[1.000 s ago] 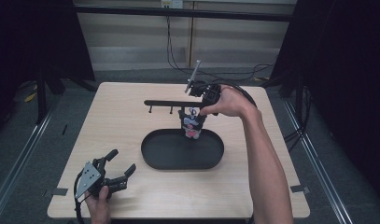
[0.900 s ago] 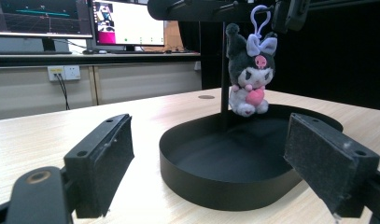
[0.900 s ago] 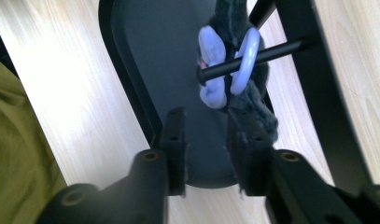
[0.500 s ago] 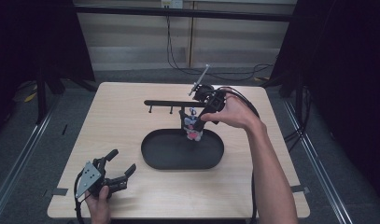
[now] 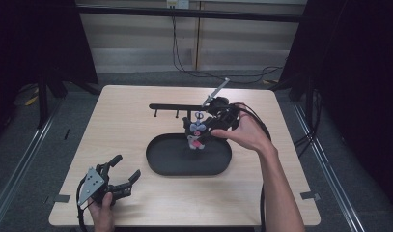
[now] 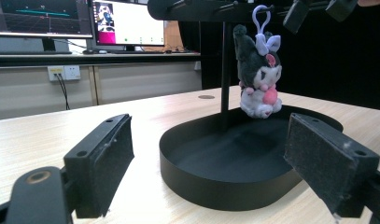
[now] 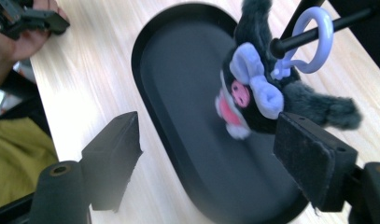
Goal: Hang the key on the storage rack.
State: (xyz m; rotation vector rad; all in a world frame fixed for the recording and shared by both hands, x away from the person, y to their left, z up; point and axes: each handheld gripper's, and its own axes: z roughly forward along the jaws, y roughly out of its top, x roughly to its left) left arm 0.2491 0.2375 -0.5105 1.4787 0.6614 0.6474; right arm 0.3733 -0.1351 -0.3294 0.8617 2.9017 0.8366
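A dark grey plush toy (image 5: 196, 136) with a lilac bow hangs by its lilac ring (image 7: 313, 42) from a peg of the black rack (image 5: 177, 106), over the black oval tray (image 5: 160, 162). My right gripper (image 5: 207, 128) is right beside it; its jaws have just been opening and now stand wide. In the right gripper view the plush (image 7: 257, 98) lies between the jaws near the right pad (image 7: 309, 158), not pressed. My left gripper (image 5: 126, 166) rests open at the table's front left, with nothing in it. From there the plush (image 6: 258, 79) hangs behind the tray (image 6: 201, 186).
The rack's post (image 6: 225, 70) rises from the tray's far side, with other pegs along its bar. Cables trail from the right gripper across the table's right side (image 5: 261, 125). Bare tabletop (image 5: 112, 125) lies left of the tray. Monitors (image 6: 127, 21) stand beyond the table.
The right gripper's jaws have come apart off the plush, and the hand has shifted a little toward the near side and lower. The plush now hangs free on its peg. The left gripper has stayed put.
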